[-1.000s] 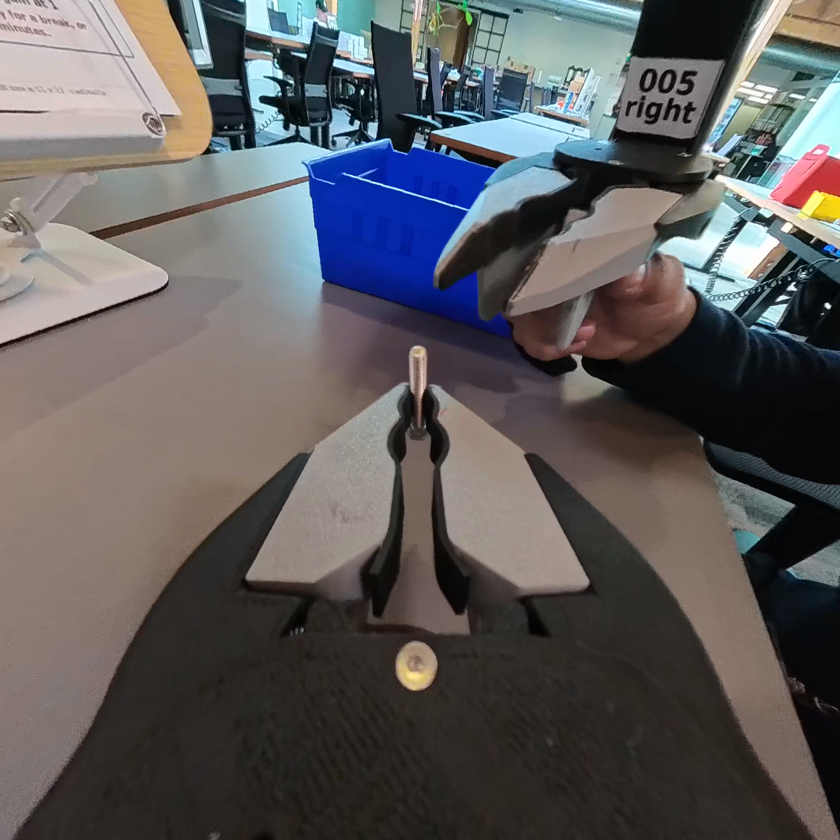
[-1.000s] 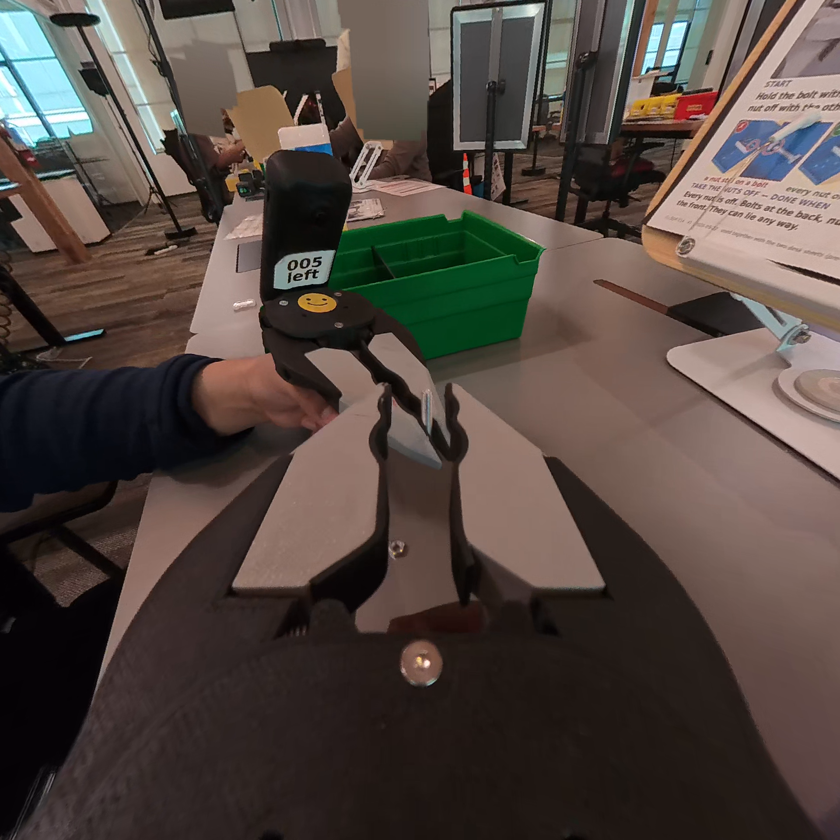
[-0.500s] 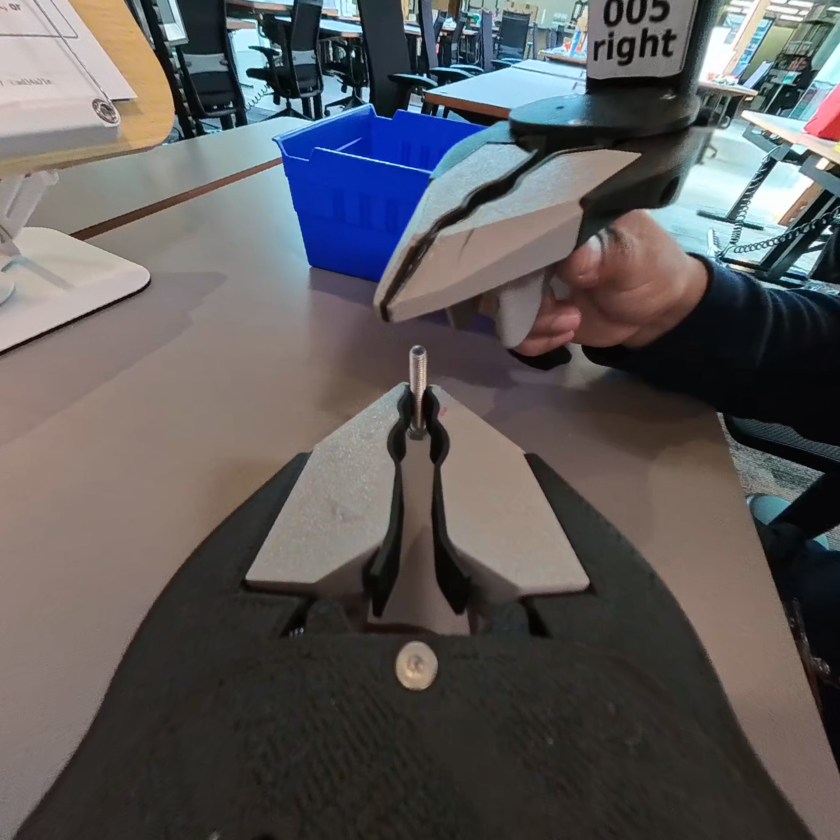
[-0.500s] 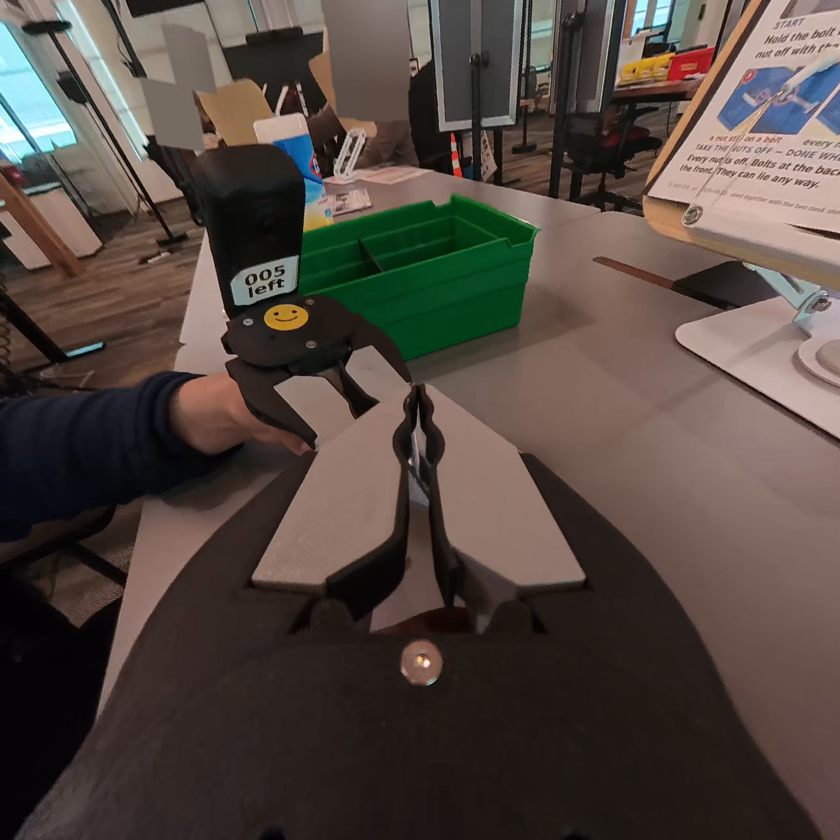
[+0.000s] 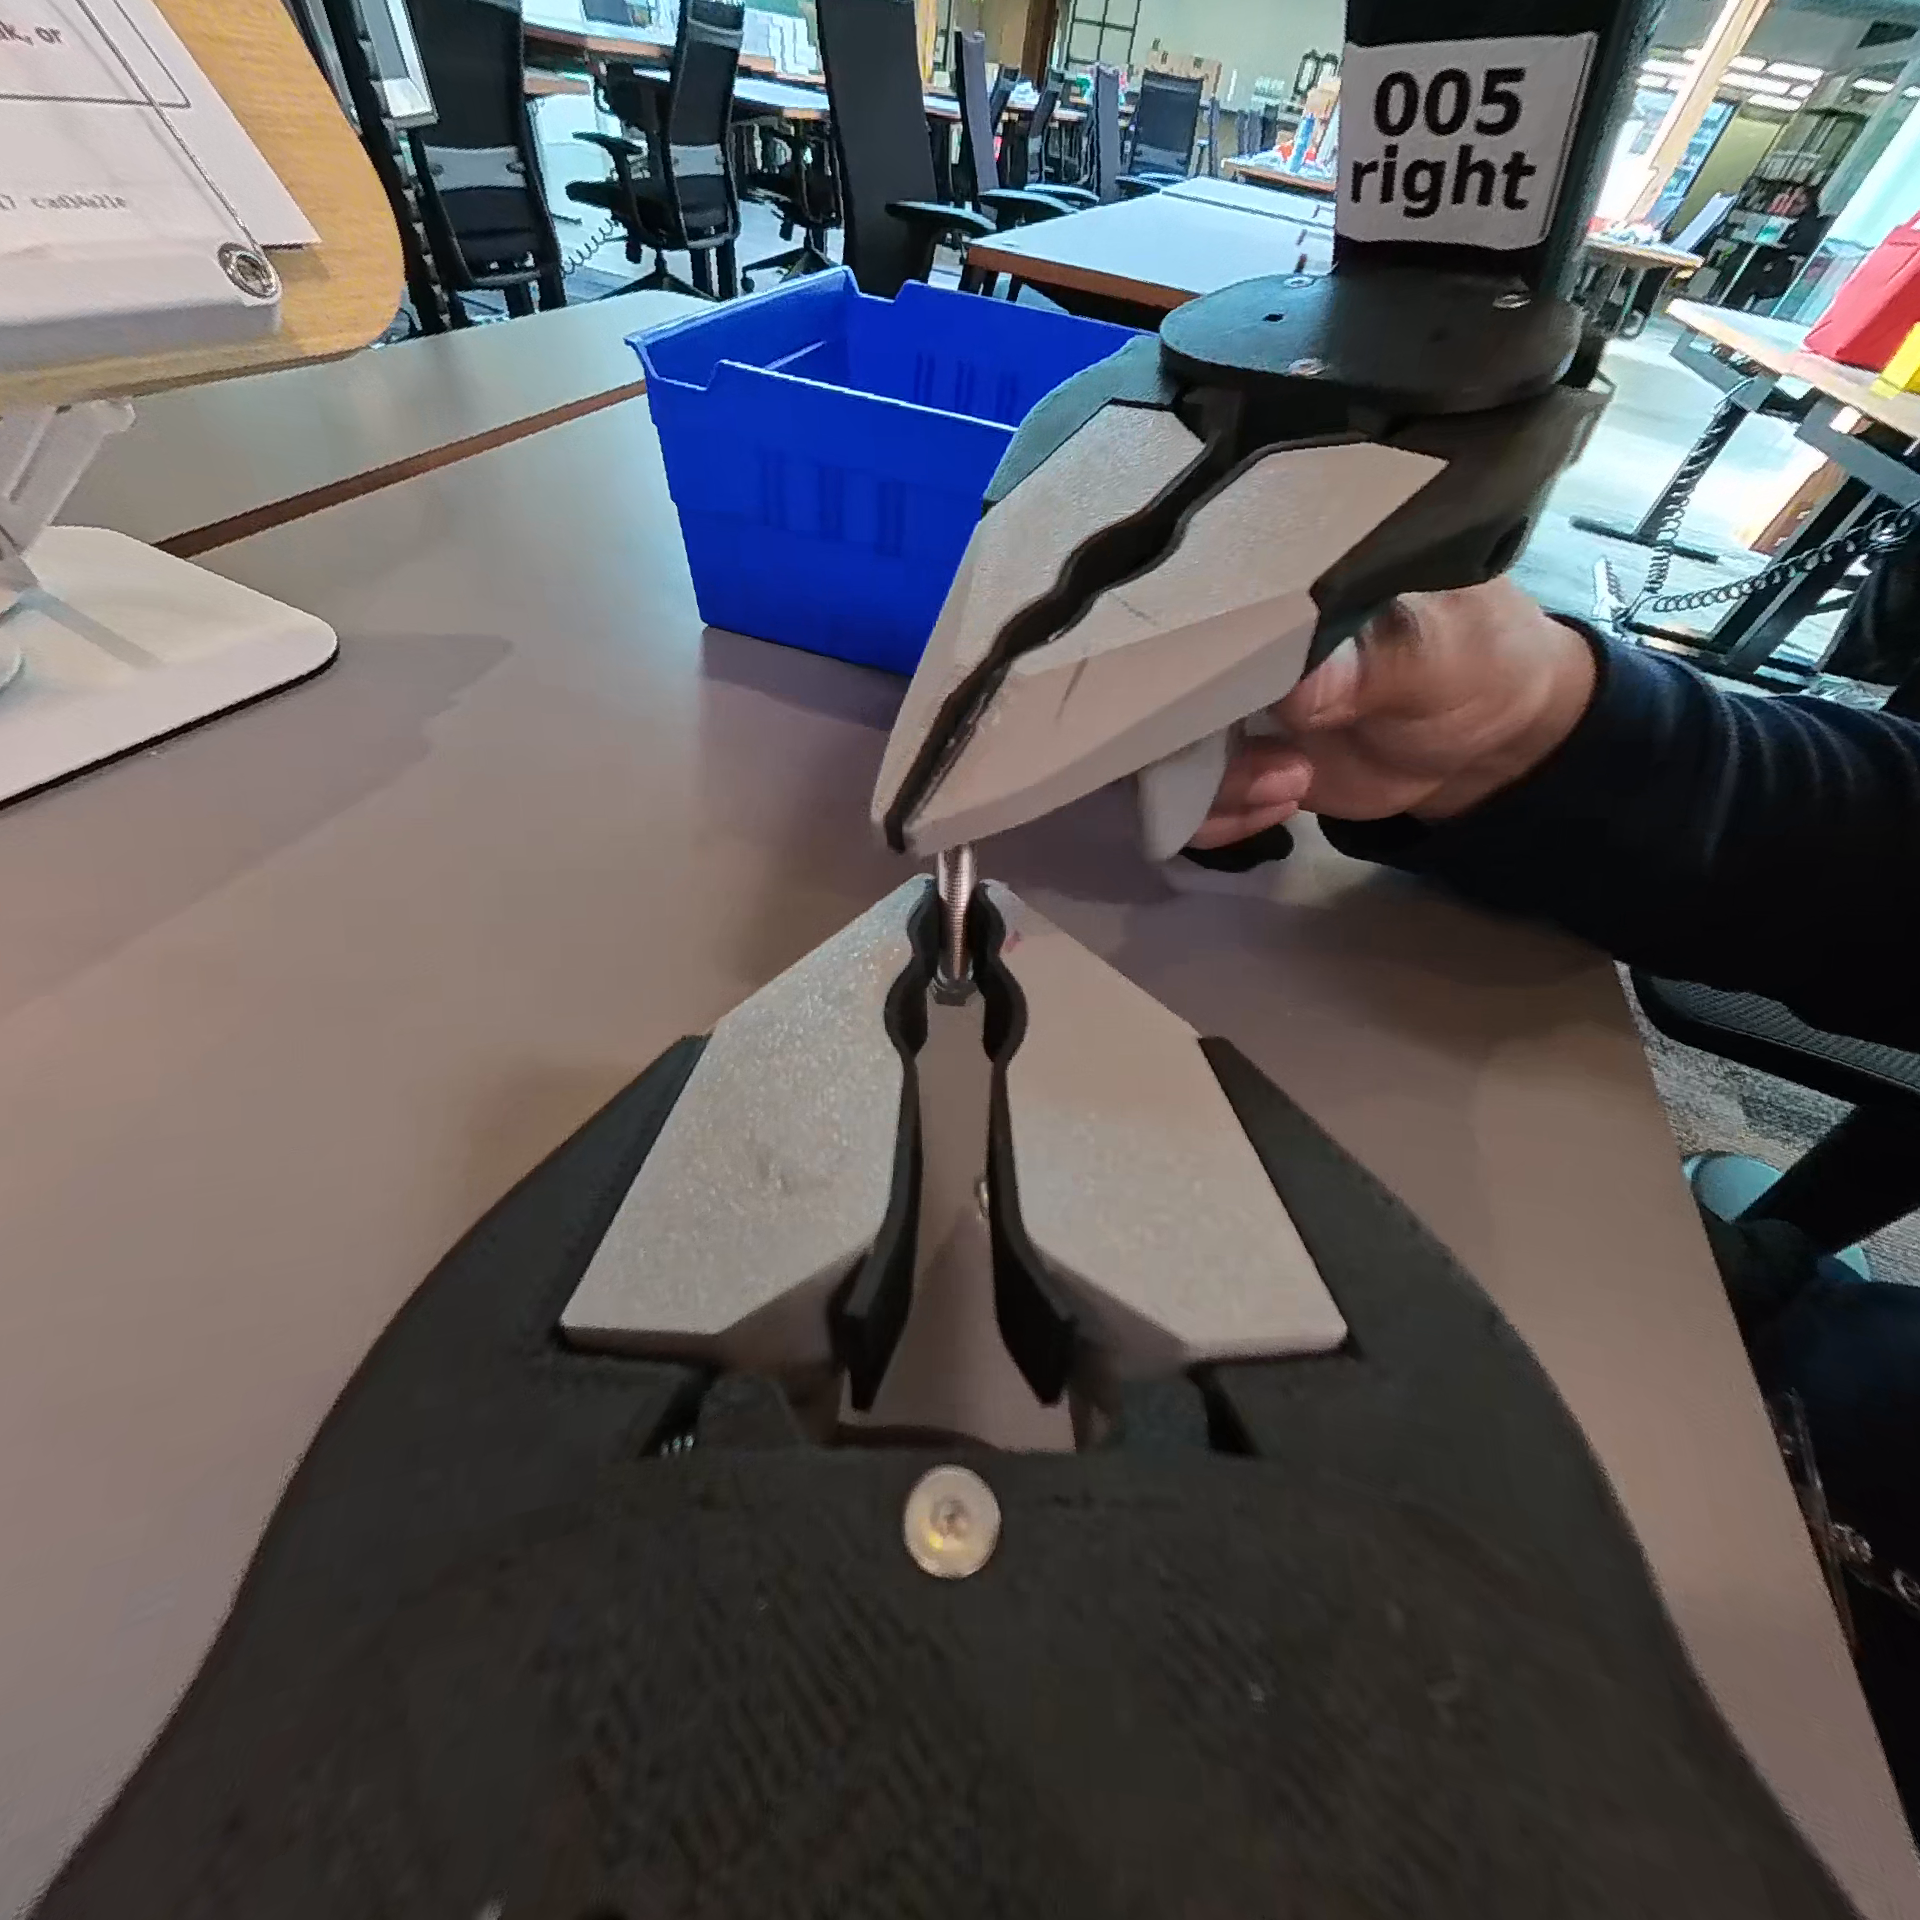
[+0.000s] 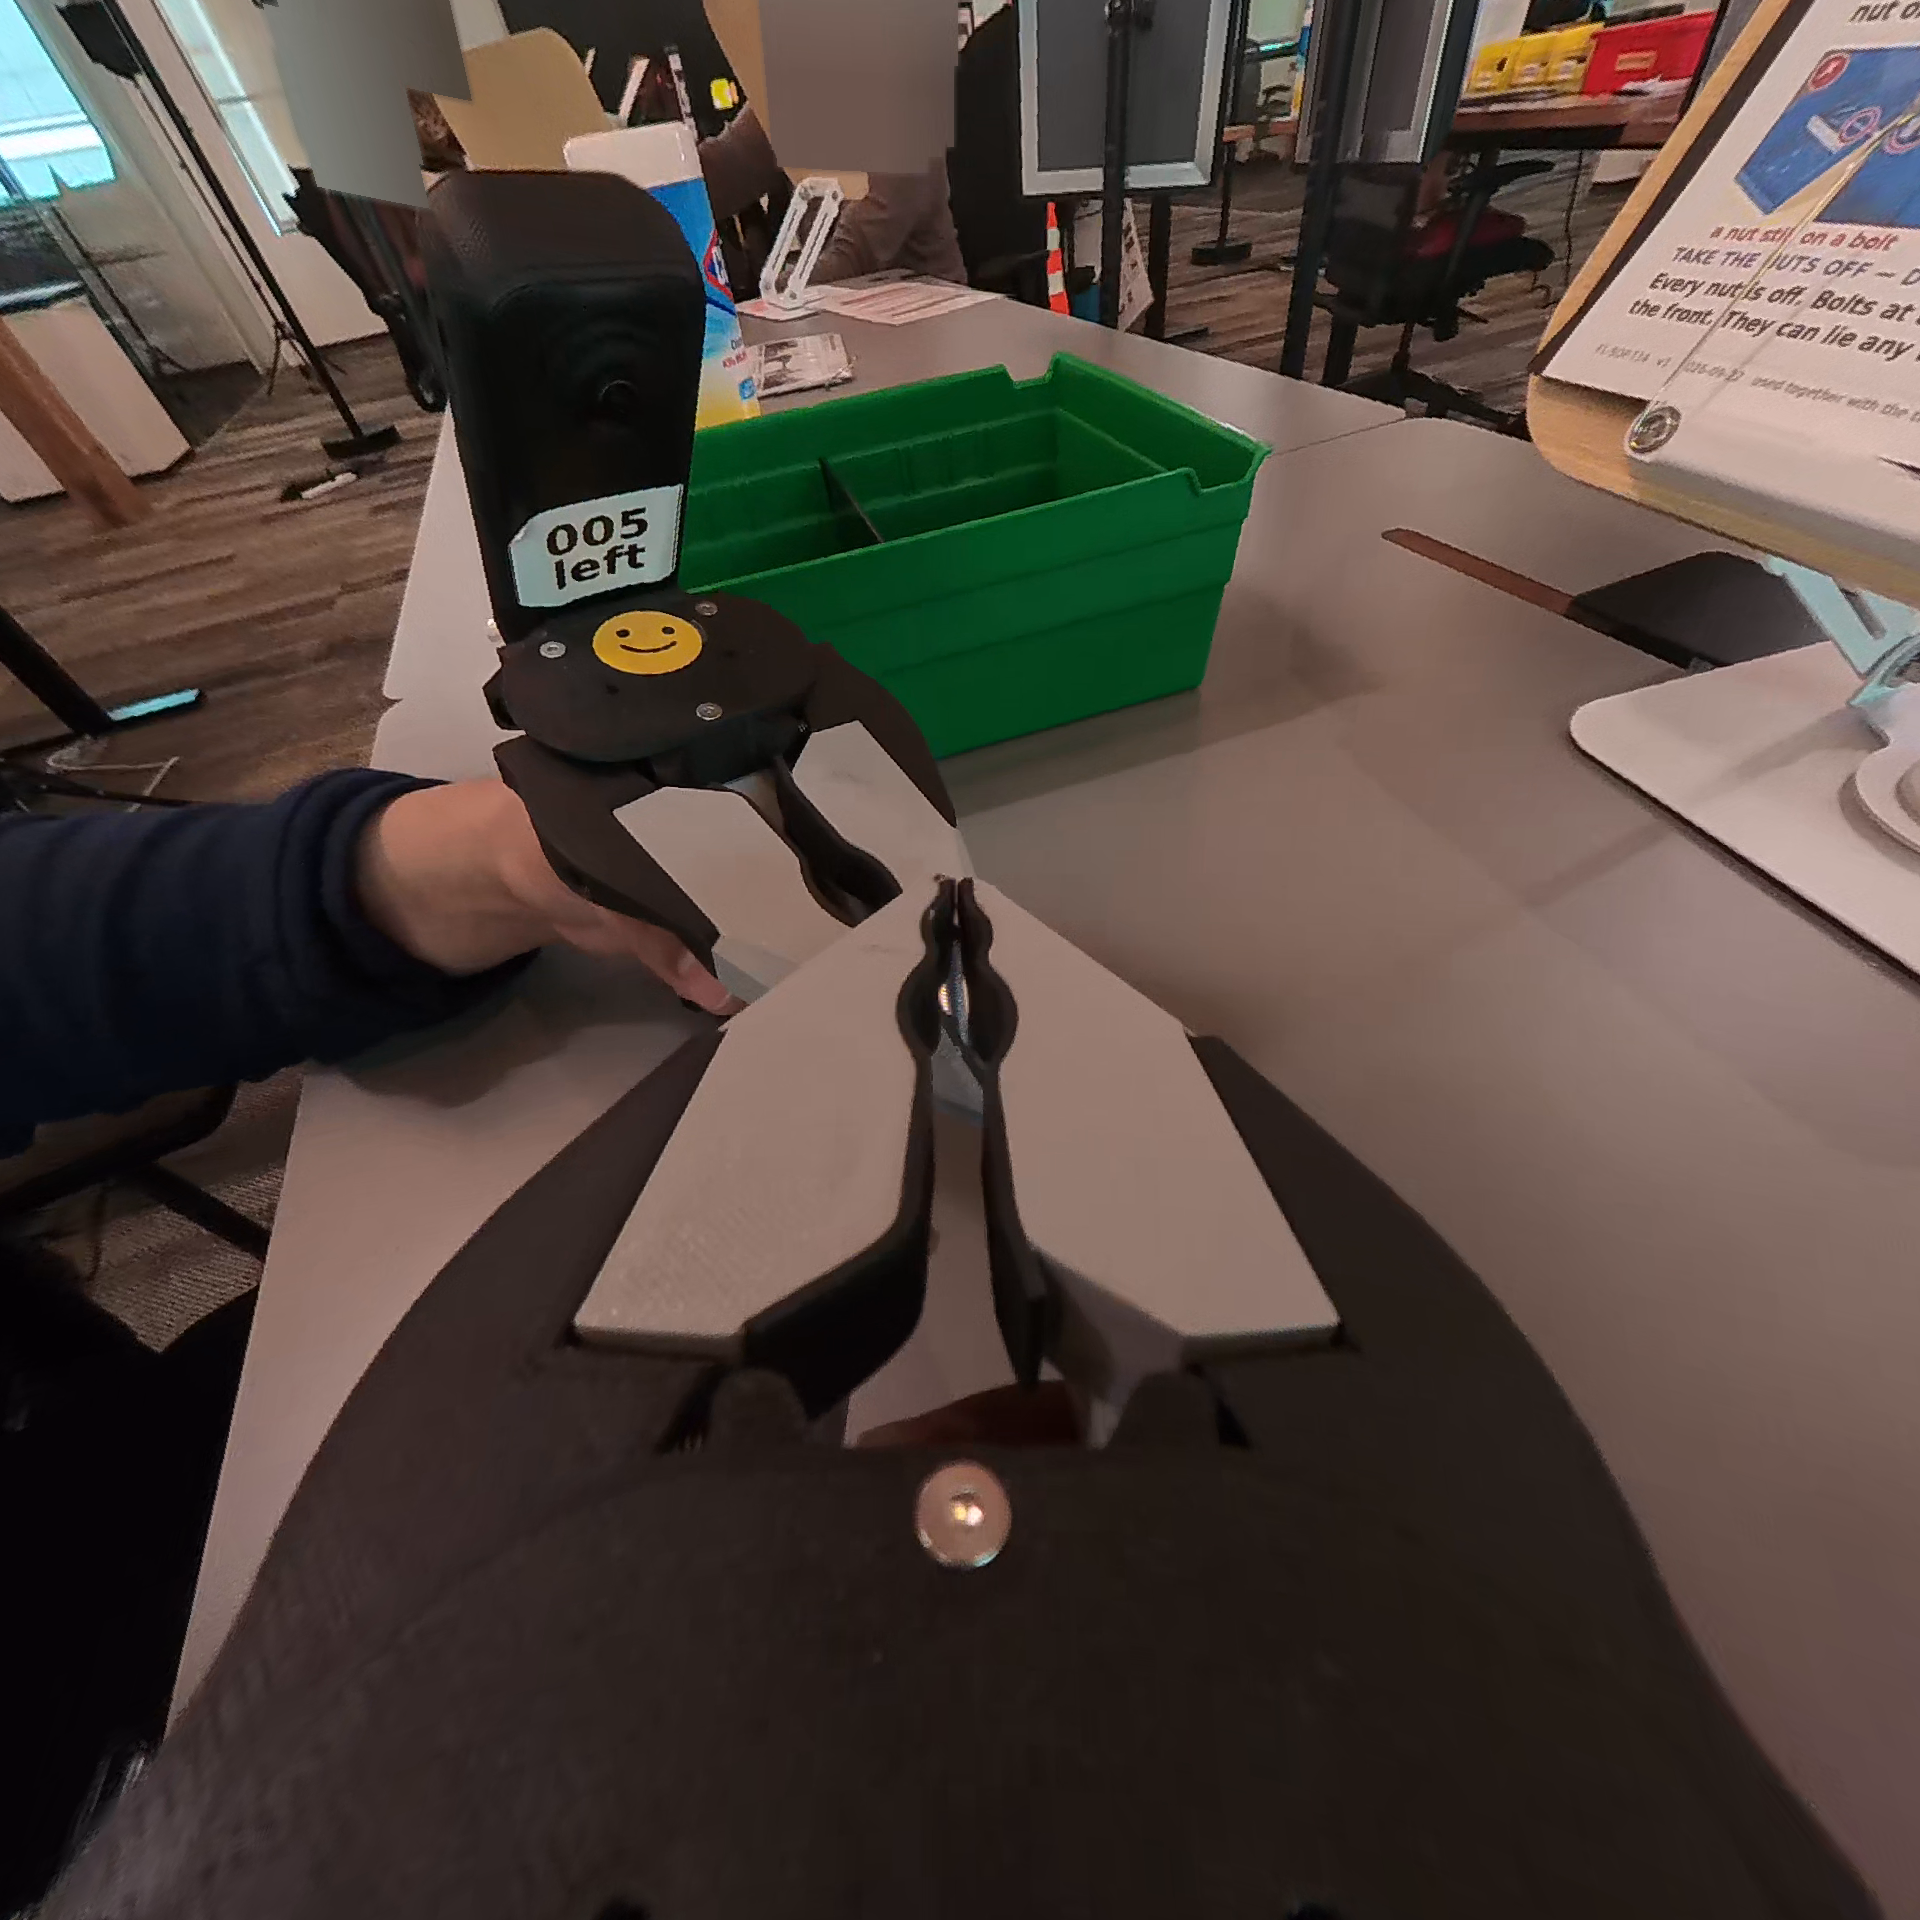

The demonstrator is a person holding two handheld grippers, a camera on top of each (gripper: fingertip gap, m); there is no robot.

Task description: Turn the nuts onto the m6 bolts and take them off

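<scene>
My left gripper [image 5: 951, 904] is shut on a silver M6 bolt [image 5: 958, 914] and holds it upright above the grey table [image 5: 436, 831], with the bolt's lower end in the jaw notch. My right gripper [image 5: 899, 836] is shut and tilted down, and its tips cover the top of the bolt. I cannot see a nut between them. In the right wrist view the right gripper [image 6: 951, 896] is shut, and a bit of the threaded bolt [image 6: 951, 1003] shows through the jaw gap. The left gripper's fingers [image 6: 717, 883] lie just beyond and below it.
A blue bin [image 5: 831, 499] stands behind the grippers. A green divided bin [image 6: 977, 582] stands on the left side of the table. An instruction board on a white stand [image 5: 135, 623] is at the back. A person's hands and dark sleeves [image 5: 1662, 790] hold both grippers. Left tips to right tips: about 4 centimetres.
My right gripper closed, then came down from above the blue bin until its tips covered the top of the bolt. My left gripper has kept holding the bolt upright.
</scene>
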